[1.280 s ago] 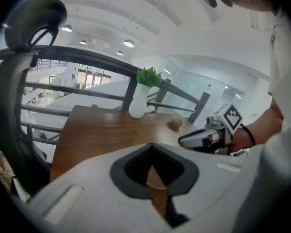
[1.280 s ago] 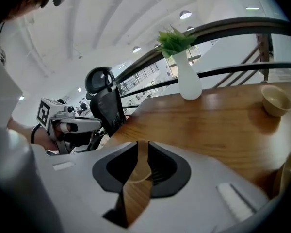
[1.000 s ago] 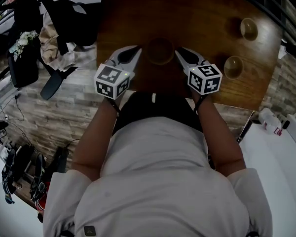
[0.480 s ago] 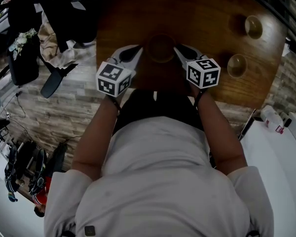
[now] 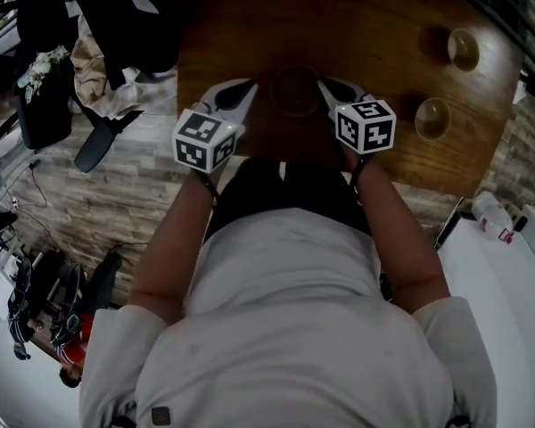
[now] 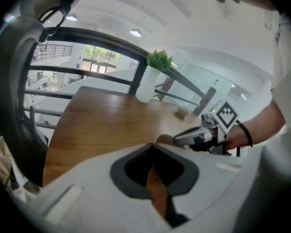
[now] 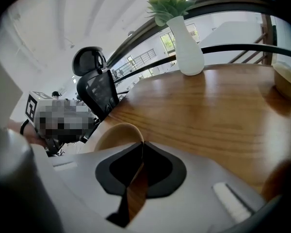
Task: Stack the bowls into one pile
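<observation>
Right gripper (image 7: 142, 143): jaws just closing, tips now pinched on the thin rim of the near bowl (image 7: 114, 135); in the head view (image 5: 324, 84) at that bowl's right edge.
Left gripper (image 6: 151, 144): tips together, nothing between them, only bare wood seen through the gap behind; in the head view (image 5: 250, 88) just beside the bowl's left edge.
Near bowl (image 5: 294, 92): upright on the table, directly between the two grippers, close to the table's near edge; from the left gripper view (image 6: 165, 140) only a sliver of rim showing just right of the closed tips.
Contact on the left side: cannot tell whether touching or just short of the bowl.
Farther bowl (image 5: 464, 49): upright, well apart to the right, near the table's far right rim.
Side bowl (image 5: 431, 119): upright, nearer than the farther bowl, also well right of the right gripper; the two standing apart from each other.
Table (image 5: 366, 34): round, dark brown wood.
Vase (image 7: 186, 45): white, upright at the far edge, green leaves on top.
Office chair (image 7: 96, 89): black, beside the table's left side.
</observation>
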Demonstrator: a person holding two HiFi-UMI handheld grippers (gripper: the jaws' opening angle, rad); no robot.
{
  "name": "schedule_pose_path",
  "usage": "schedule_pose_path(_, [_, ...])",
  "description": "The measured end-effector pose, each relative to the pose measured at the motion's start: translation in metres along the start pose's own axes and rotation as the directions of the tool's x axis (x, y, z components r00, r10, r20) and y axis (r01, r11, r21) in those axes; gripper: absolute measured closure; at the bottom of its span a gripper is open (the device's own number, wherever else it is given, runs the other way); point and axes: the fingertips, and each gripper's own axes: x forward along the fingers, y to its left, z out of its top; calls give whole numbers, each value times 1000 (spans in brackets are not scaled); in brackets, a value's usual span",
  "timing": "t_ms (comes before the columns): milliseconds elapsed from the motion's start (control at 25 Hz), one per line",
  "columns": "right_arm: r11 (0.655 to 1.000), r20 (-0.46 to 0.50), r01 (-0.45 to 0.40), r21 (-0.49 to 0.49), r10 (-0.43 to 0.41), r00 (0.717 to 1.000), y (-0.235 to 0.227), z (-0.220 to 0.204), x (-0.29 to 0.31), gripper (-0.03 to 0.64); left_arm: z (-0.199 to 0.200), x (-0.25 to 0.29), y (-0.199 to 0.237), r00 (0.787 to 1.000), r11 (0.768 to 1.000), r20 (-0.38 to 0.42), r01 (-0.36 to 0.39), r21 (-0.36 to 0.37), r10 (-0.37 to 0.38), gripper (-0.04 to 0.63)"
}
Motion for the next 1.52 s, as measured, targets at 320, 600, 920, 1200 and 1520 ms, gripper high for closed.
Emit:
schedule_pose_path(320, [1000,19,-1,-19,1,1000,16,9,-5,600,5,-19,-7,1000,1000,6,1,17,-1,591])
schedule_pose_path(600, [999,77,15,-35,-12,997,41,27,-27,600,19,-48,-17,999,999,43,4,52,-6,591])
schedule_pose_path(920, [996,176,39,-74,-25,984,91,56,-73,600,53,-99,-39,992,994,124,4,109,-17,592])
schedule_pose_path(1200, [994,271,40,-98,-12,963,145,72,-114,600,79,-153,-56,979,986,201,-9,166,-25,592])
schedule_pose_path(1520, [989,370,72,-128,-19,929,189,87,-158,600,106,-197,-93,962,962,259,15,273,-88,592])
